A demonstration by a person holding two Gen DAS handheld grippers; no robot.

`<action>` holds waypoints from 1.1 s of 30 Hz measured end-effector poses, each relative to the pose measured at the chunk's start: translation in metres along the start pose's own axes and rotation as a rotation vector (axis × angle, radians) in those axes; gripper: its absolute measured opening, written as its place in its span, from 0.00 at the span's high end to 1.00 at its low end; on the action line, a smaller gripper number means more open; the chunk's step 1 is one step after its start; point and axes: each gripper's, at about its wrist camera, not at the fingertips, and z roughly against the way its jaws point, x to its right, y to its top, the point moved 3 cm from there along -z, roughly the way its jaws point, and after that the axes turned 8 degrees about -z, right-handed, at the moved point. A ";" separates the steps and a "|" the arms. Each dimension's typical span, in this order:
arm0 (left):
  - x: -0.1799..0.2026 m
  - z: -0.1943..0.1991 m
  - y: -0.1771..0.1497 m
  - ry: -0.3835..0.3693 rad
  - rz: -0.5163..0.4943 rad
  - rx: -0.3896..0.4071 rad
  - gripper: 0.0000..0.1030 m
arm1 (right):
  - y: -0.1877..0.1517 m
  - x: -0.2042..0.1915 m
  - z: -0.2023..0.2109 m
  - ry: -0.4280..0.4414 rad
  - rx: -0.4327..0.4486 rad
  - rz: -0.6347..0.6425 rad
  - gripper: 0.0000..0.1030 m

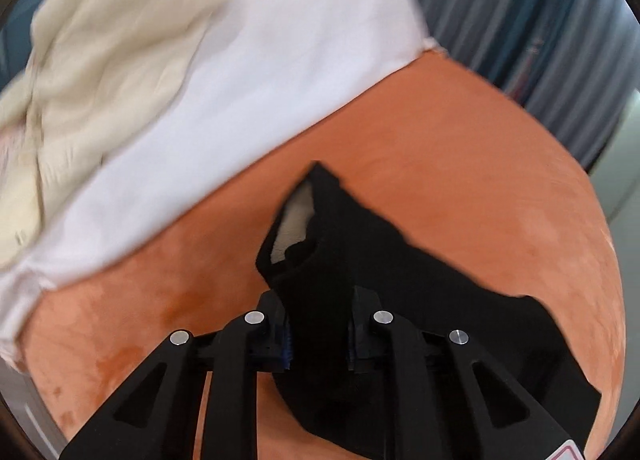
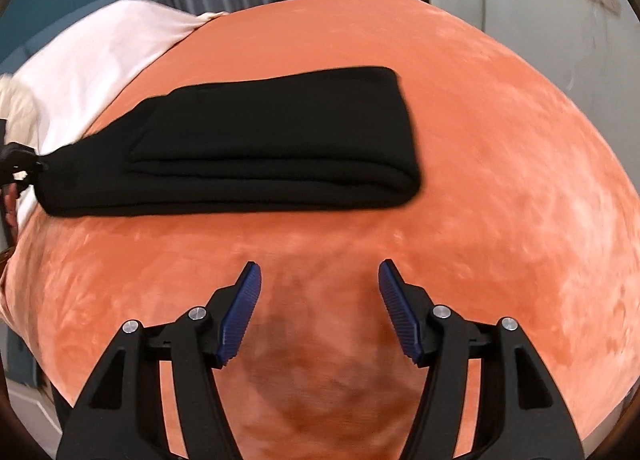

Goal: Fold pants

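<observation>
I have the black pants (image 2: 272, 140) lying on the orange bedspread (image 2: 480, 220), already doubled into a long flat bundle with layered edges along the near side. My left gripper (image 1: 320, 328) is clenched on one end of the cloth, the fabric bunched up between its fingers and lifted a little off the cover. My right gripper (image 2: 320, 300) hangs released, jaws spread wide over bare bedspread, near the bundle but not touching it.

I judge the fold to be well along: the legs look stacked and folded over, and what remains is probably one more fold bringing the gripped end across onto the bundle, or simply laying it down and smoothing. For that I would want the right gripper to pin or take the opposite corner so the layers do not slide as the left one carries its end over.

The right wrist view gives me the whole bundle and its neat far end, and only a sliver of the left gripper at the frame's left edge. The left wrist view alone shows the grip up close, a pale inner lining (image 1: 294, 224) peeking from the cloth, and a white sheet (image 1: 260, 80) with cream fabric (image 1: 100, 80) heaped on it beyond the bedspread
</observation>
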 end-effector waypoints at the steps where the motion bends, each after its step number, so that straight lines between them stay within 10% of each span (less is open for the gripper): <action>1: 0.022 0.018 0.004 -0.029 -0.037 0.033 0.85 | -0.001 0.004 -0.001 0.006 -0.004 -0.016 0.42; 10: 0.180 0.091 -0.016 -0.212 -0.250 0.097 0.86 | -0.005 0.054 0.012 0.046 0.017 -0.086 0.42; 19: 0.340 0.096 -0.124 -0.289 -0.537 -0.008 0.85 | -0.012 0.111 0.031 0.054 0.049 -0.159 0.42; 23: 0.380 0.071 -0.185 -0.209 -0.655 -0.063 0.85 | -0.017 0.122 0.036 0.076 0.055 -0.182 0.42; 27: 0.400 0.067 -0.225 -0.021 -0.808 0.066 0.82 | -0.020 0.126 0.037 0.099 0.058 -0.187 0.42; 33: 0.403 0.081 -0.241 0.004 -0.880 0.107 0.47 | -0.021 0.130 0.035 0.115 0.058 -0.164 0.39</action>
